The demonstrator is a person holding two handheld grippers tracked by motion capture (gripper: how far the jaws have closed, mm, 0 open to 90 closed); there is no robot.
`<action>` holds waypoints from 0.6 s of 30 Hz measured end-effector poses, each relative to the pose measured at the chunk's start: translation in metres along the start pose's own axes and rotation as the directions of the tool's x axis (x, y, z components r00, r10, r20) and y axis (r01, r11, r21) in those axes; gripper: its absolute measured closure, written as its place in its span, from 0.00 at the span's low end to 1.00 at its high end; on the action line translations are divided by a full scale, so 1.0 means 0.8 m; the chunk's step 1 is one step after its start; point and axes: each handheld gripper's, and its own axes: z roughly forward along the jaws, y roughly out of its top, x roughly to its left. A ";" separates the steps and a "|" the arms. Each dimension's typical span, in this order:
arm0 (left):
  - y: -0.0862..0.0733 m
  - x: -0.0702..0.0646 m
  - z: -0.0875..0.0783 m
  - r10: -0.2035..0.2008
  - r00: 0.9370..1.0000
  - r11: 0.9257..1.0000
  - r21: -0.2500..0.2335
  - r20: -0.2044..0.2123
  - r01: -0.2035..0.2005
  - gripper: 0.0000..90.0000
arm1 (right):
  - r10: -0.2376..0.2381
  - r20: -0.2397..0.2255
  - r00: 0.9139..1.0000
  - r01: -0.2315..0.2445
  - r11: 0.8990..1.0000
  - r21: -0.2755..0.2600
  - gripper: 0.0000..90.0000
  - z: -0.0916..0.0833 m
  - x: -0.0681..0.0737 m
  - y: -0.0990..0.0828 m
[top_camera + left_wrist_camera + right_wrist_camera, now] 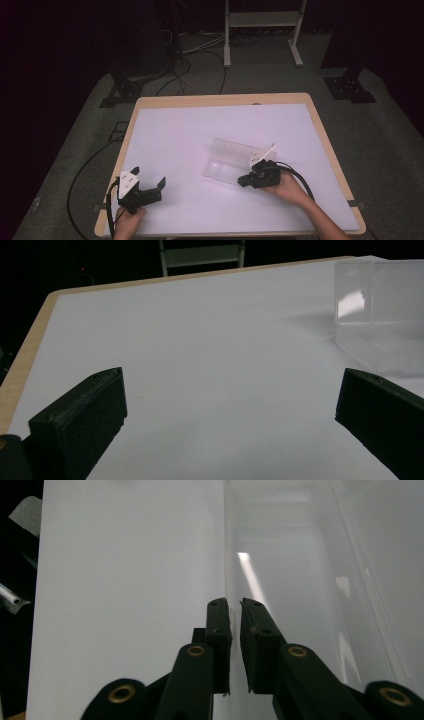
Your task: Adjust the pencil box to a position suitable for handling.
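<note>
I work at a white-covered tabletop [180, 135], where a clear plastic box [231, 161] lies just right of centre, apparently tipped on its side with its open face toward my right hand. My right gripper [243, 180] sits at the box's near edge; in the right gripper view its jaws stand almost together, a thin gap between them, with the edge of the box's clear wall [226, 575] running straight into that gap. Whether the pads press on the wall I cannot tell, though the slit of light between the jaws suggests a loose hold or none.

My left gripper [149, 183] rests near the front left corner of the tabletop, well apart from the box, jaws spread wide and holding nothing; in the left gripper view, bare white surface lies between them and the box [380, 315] stands off to the upper right.

I judge the step in hand to be handling the box by its wall, either taking hold or letting go. The next move calls for a firm, square pinch on that thin, slippery wall before any lift or turn, or a clean retreat without nudging the box.
</note>
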 end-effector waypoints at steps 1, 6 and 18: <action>0.000 0.000 0.000 -0.002 1.000 1.000 0.001 0.001 0.002 0.00 | 0.006 0.000 1.000 -0.006 1.000 -0.003 0.87 -0.001 0.000 0.000; 0.000 0.000 0.000 -0.002 1.000 1.000 -0.001 0.004 0.002 0.00 | 0.012 0.008 1.000 -0.012 1.000 -0.028 0.78 -0.012 0.001 0.001; 0.000 0.001 0.000 -0.003 1.000 1.000 -0.001 0.005 0.003 0.00 | 0.037 0.058 0.998 -0.033 0.997 -0.073 0.62 -0.044 0.002 -0.004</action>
